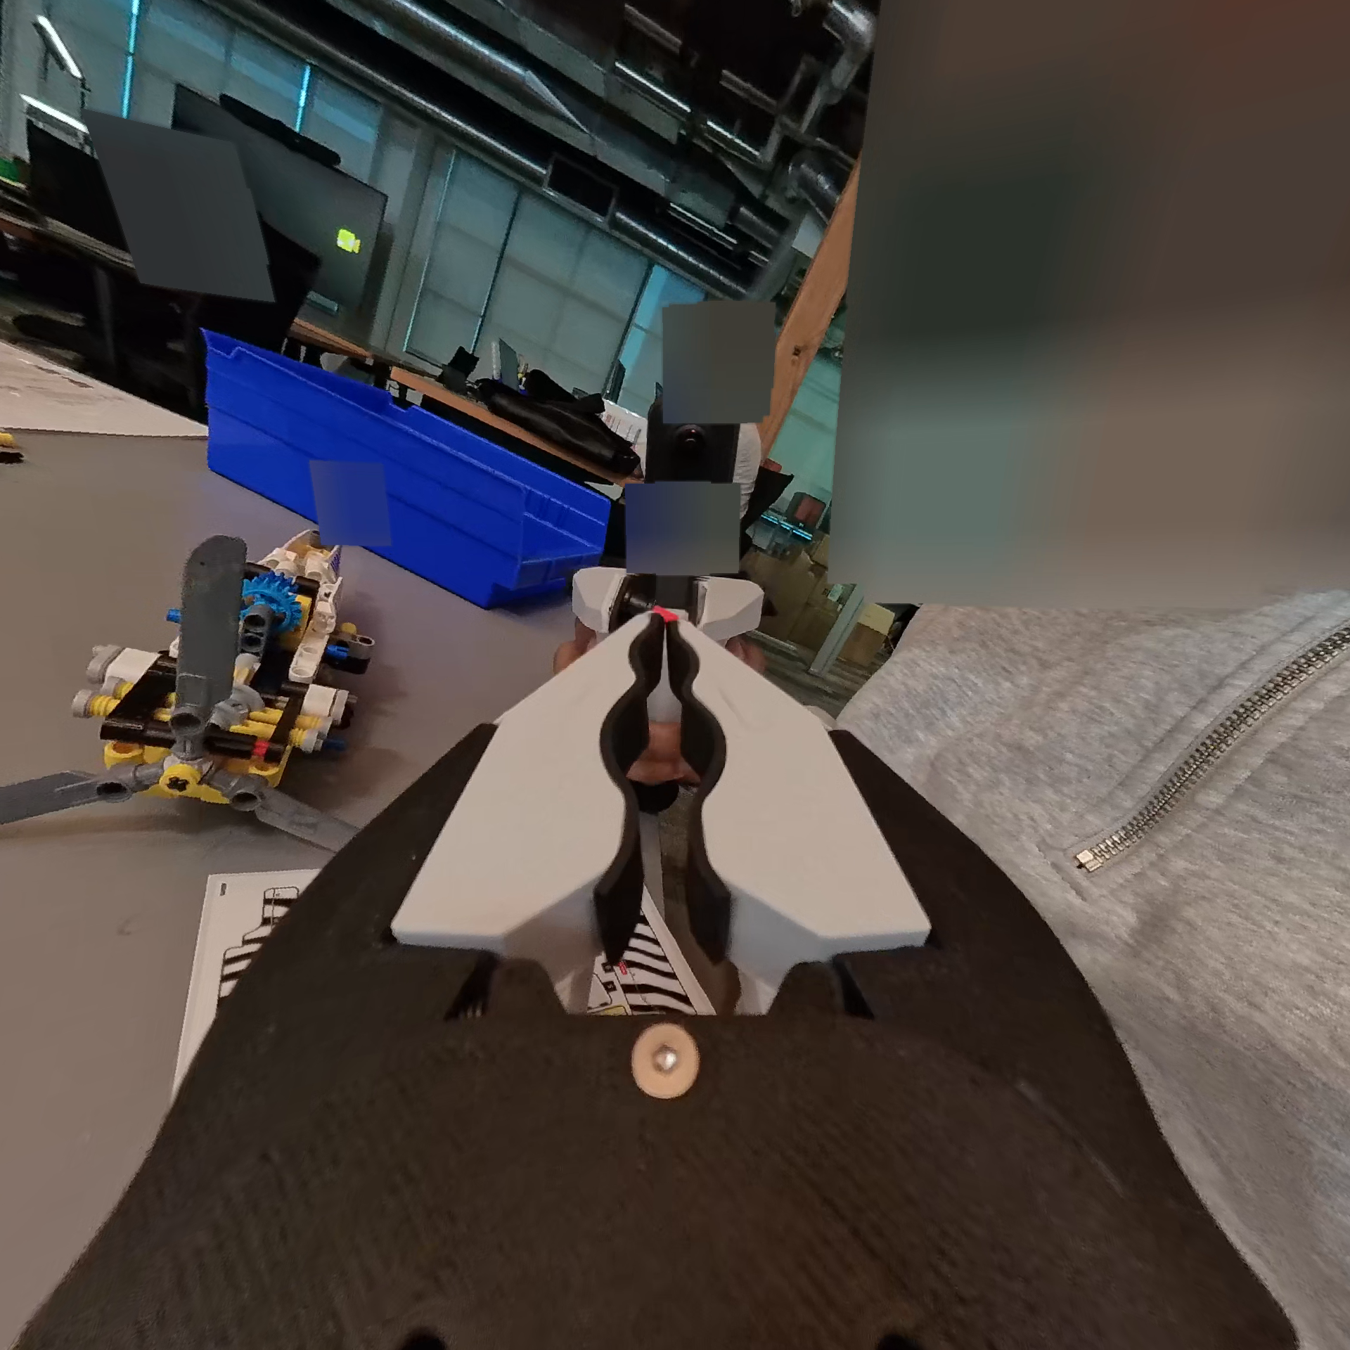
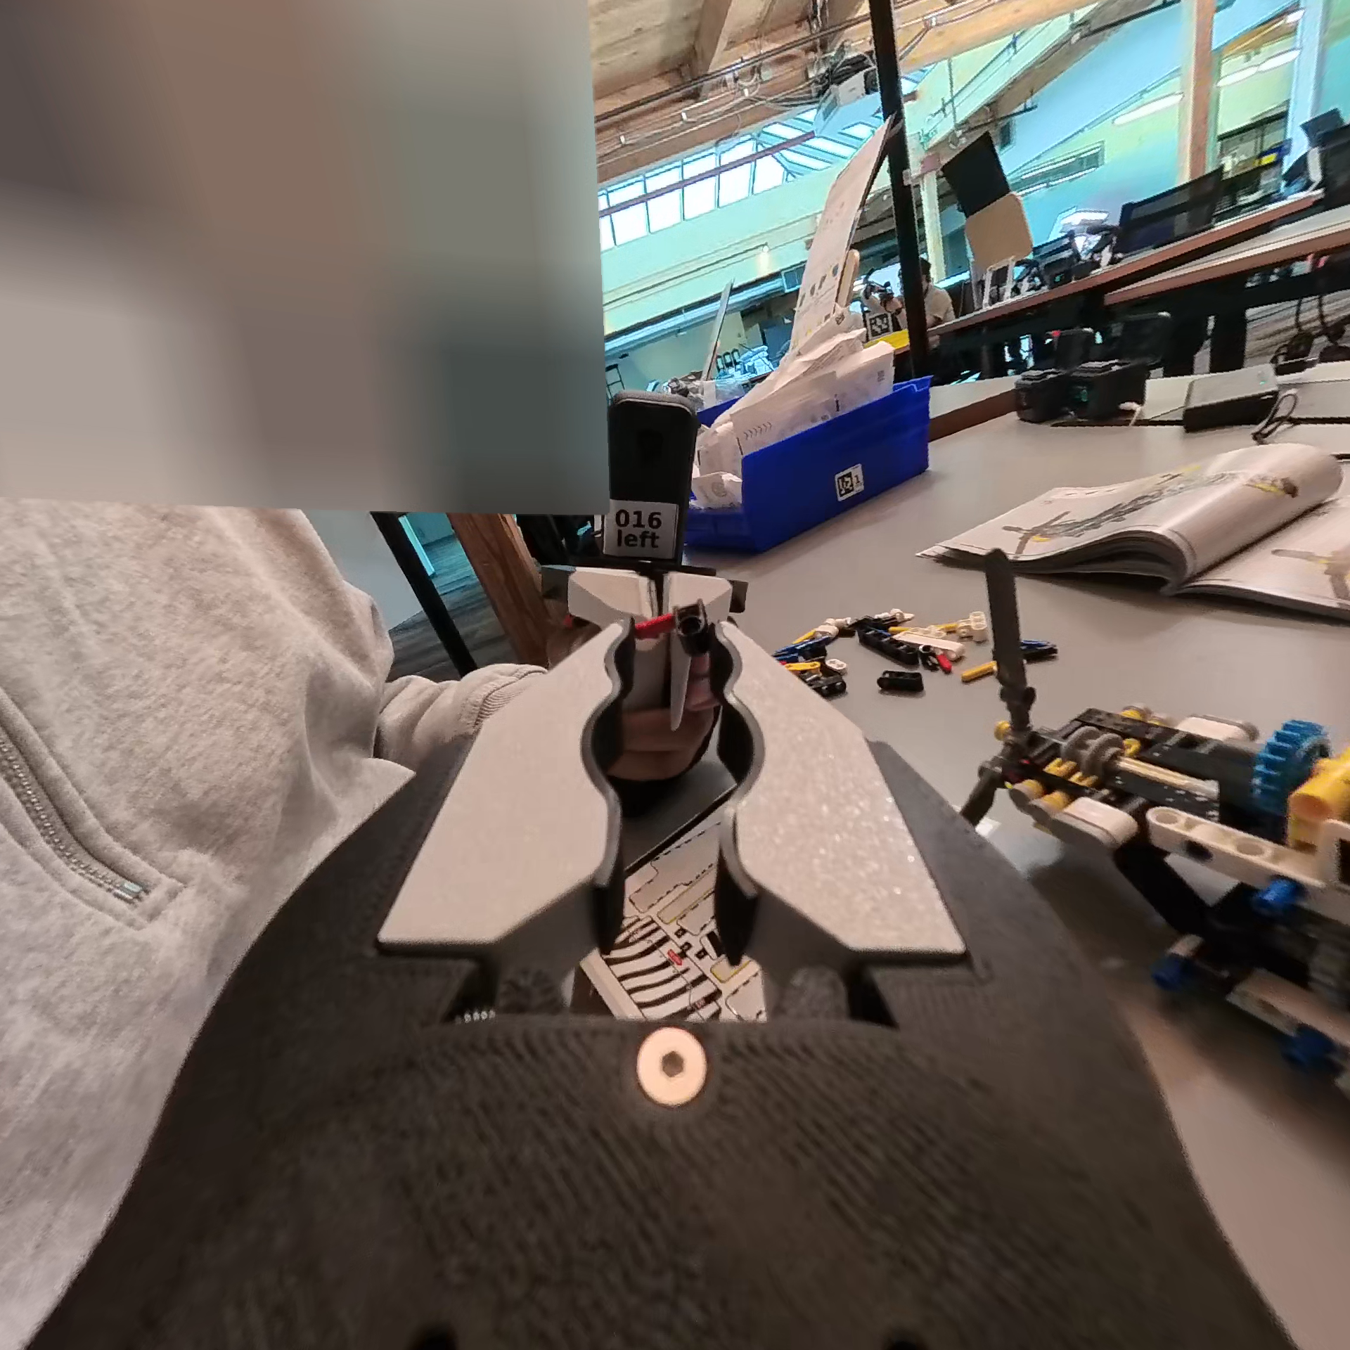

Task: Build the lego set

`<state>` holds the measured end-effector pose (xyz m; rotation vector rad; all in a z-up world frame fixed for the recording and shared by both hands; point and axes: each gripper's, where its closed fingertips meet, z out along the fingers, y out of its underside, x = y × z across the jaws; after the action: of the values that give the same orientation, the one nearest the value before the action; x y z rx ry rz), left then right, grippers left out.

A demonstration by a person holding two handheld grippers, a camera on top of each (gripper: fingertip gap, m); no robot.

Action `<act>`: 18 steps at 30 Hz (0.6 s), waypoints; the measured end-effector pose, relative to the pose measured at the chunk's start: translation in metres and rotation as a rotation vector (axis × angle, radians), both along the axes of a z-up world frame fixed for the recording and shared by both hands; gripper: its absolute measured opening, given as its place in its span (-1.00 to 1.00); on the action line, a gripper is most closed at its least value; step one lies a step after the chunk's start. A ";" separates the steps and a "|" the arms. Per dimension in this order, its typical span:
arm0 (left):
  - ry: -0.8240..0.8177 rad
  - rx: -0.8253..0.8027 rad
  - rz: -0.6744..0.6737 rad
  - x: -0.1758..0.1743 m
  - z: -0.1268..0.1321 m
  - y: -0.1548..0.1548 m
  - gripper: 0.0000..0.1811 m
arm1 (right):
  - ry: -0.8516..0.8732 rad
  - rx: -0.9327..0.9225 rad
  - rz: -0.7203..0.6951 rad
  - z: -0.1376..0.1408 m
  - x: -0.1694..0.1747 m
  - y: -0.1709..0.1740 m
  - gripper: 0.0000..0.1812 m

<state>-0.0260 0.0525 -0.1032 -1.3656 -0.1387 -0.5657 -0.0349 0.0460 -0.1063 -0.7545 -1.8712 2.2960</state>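
Observation:
My left gripper [image 1: 665, 621] is shut on a small red pin [image 1: 665, 616] at its tips. It faces my right gripper [image 2: 676, 639], tip to tip, above the table edge. The right gripper's jaws stand apart. A small black connector [image 2: 692, 627] sits between their tips, close to the right finger, at the end of the red pin [image 2: 654, 624]. I cannot tell whether the fingers press on it. The part-built yellow, black and white model with grey rotor blades [image 1: 219, 694] lies on the grey table [image 1: 453, 657] to the left; it also shows in the right wrist view [image 2: 1169, 796].
Several loose pieces [image 2: 913, 646] lie beyond the model. An open instruction booklet [image 2: 1169, 526] and a blue bin [image 2: 818, 467] stand farther back. A striped sticker sheet [image 1: 226, 942] lies under the grippers. A person's grey zipped sweater [image 1: 1096, 803] is close beside both. My two grippers' fingertips are within a few centimetres of each other.

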 end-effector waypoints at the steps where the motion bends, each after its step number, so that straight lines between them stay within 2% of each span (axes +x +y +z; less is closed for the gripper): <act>1: 0.001 0.006 0.002 0.000 0.001 -0.001 -1.00 | -0.001 0.000 -0.001 0.000 0.000 0.000 -0.81; 13: -0.006 0.013 0.010 -0.001 0.001 -0.001 -0.80 | -0.041 -0.074 0.080 0.004 0.006 -0.002 -0.81; 18: -0.011 0.021 -0.009 0.001 0.002 -0.001 -0.78 | -0.052 -0.097 0.112 0.005 0.008 -0.003 -0.80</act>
<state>-0.0246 0.0510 -0.1012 -1.3431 -0.1351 -0.5809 -0.0266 0.0432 -0.1015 -0.7456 -1.8820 2.4741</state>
